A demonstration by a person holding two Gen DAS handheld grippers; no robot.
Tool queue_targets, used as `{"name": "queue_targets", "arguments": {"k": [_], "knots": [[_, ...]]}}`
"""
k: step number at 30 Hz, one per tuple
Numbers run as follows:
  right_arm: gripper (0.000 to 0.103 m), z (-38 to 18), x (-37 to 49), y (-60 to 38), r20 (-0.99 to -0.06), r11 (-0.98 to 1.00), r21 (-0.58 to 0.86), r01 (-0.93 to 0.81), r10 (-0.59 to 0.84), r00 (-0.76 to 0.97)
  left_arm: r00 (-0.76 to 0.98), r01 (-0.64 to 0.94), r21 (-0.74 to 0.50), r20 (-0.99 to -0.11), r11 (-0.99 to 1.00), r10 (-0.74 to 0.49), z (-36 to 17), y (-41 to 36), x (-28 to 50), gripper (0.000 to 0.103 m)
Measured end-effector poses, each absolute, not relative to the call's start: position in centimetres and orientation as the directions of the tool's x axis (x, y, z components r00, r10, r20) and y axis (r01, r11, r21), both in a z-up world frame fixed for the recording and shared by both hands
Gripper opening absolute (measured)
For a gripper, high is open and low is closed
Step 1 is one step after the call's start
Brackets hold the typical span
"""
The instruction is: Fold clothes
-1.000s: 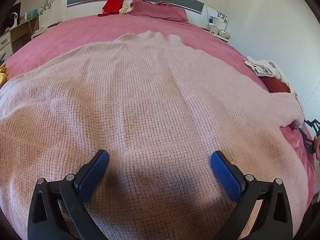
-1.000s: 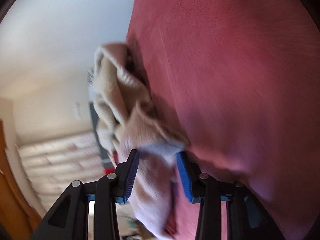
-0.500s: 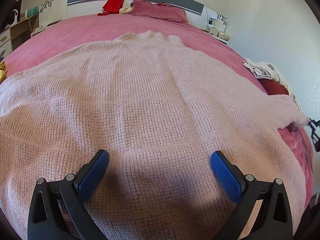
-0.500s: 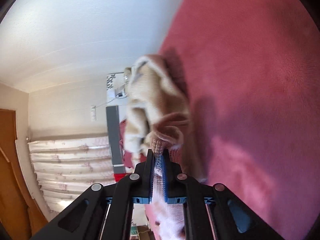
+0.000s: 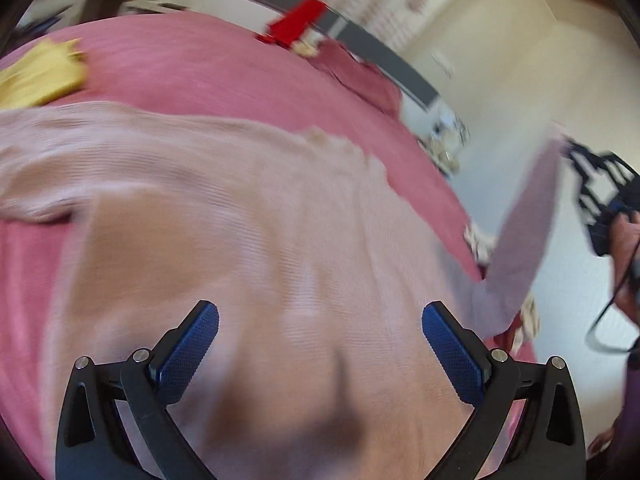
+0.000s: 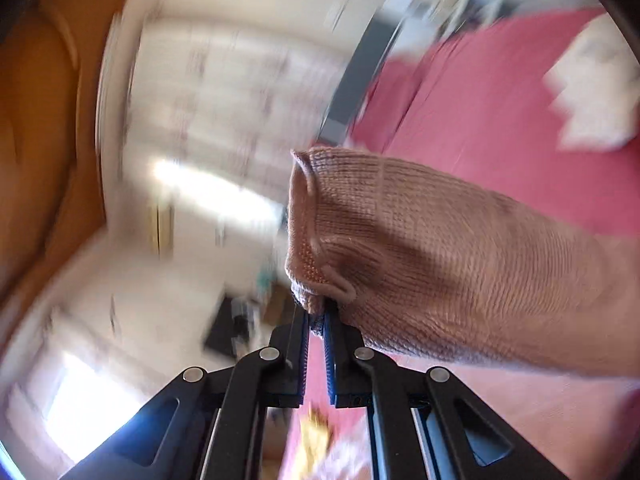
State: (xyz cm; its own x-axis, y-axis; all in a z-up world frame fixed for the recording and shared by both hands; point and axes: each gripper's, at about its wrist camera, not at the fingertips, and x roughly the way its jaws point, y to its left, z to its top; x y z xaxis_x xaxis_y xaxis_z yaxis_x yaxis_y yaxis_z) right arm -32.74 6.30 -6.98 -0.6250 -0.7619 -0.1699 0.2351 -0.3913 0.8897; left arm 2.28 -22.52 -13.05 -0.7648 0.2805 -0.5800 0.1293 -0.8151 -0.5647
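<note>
One pink knit sweater (image 5: 248,216) sleeve (image 6: 460,264) pinched (cuff) in right gripper (image 6: 316,316).

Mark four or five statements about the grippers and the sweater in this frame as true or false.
1. The right gripper is shut on the sweater's cuff. True.
2. The left gripper grips the sweater. False: its jaws stand wide open, holding nothing.
3. The sleeve is lifted off the bed. True.
4. A red garment hangs on the headboard. True.
5. The sweater is blue. False: it is pale pink.
</note>
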Motion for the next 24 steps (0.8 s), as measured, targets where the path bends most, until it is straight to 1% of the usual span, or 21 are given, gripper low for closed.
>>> {"name": "queue_targets", "arguments": {"k": [1,3,5,7,8,9,10,11,14,15,18,19,20,23,24], "knots": [[0.006,-8.4,-33.2,2.3,-0.21,-0.411,0.88,0.237,-0.785,-0.583,-0.773,0.147,-0.571,-0.575,-0.807,0.266,-13.0,-23.7,3.3,0.102],[0.006,-12.1,-34.3,-4.7,-0.329,-0.494,0.839,0.229,-0.795,-0.509,-0.781,0.183,-0.581,-0.576,-0.793,0.242,-13.2,-25.6,5.1,0.102],[0.008,-16.0,-34.9,-11.2,-0.446,-0.578,0.783,0.232,-0.78,-0.438,-0.773,0.221,-0.583,-0.594,-0.782,0.224,-14.0,-27.1,6.4,0.102],[0.01,-20.2,-34.4,-15.6,-0.548,-0.644,0.73,0.228,-0.752,-0.367,-0.764,0.259,-0.584,-0.611,-0.769,0.207,-14.9,-28.6,7.6,0.102],[0.019,-22.4,-34.2,-17.3,-0.583,-0.652,0.728,0.212,-0.752,-0.309,-0.759,0.278,-0.585,-0.62,-0.762,0.199,-15.3,-29.3,8.2,0.102],[0.024,-24.6,-34.0,-18.9,-0.611,-0.656,0.73,0.192,-0.752,-0.246,-0.754,0.297,-0.584,-0.629,-0.755,0.19,-15.7,-30.0,8.8,0.102],[0.025,-26.7,-33.1,-19.5,-0.629,-0.653,0.739,0.164,-0.757,-0.179,-0.751,0.311,-0.594,-0.632,-0.742,0.191,-16.1,-30.5,9.1,0.102],[0.024,-28.5,-31.9,-19.6,-0.634,-0.644,0.755,0.125,-0.765,-0.114,-0.752,0.322,-0.603,-0.631,-0.729,0.191,-16.5,-30.9,9.3,0.102],[0.026,-28.4,-30.8,-16.7,-0.54,-0.548,0.829,0.114,-0.836,-0.094,-0.773,0.313,-0.61,-0.609,-0.728,0.178,-16.1,-30.9,8.8,0.102],[0.027,-27.7,-30.0,-15.4,-0.507,-0.517,0.846,0.13,-0.856,-0.101,-0.782,0.302,-0.608,-0.599,-0.734,0.174,-15.8,-30.7,8.5,0.102],[0.028,-25.8,-26.8,-9.8,-0.445,-0.486,0.847,0.214,-0.87,-0.214,-0.809,0.25,-0.582,-0.565,-0.774,0.163,-14.1,-29.3,5.9,0.102],[0.029,-25.2,-25.4,-7.1,-0.467,-0.53,0.819,0.221,-0.838,-0.281,-0.816,0.227,-0.572,-0.553,-0.788,0.167,-13.4,-28.6,4.6,0.102],[0.032,-24.6,-25.8,-4.9,-0.5,-0.58,0.788,0.206,-0.798,-0.337,-0.821,0.204,-0.56,-0.545,-0.803,0.171,-12.7,-27.8,3.2,0.102],[0.032,-25.1,-26.6,1.6,-0.567,-0.677,0.723,0.139,-0.696,-0.44,-0.821,0.123,-0.485,-0.539,-0.866,0.186,-11.0,-24.4,-2.6,0.102],[0.032,-25.2,-26.5,4.1,-0.573,-0.688,0.716,0.113,-0.673,-0.468,-0.82,0.093,-0.457,-0.539,-0.885,0.191,-10.5,-23.1,-4.6,0.102]]}}
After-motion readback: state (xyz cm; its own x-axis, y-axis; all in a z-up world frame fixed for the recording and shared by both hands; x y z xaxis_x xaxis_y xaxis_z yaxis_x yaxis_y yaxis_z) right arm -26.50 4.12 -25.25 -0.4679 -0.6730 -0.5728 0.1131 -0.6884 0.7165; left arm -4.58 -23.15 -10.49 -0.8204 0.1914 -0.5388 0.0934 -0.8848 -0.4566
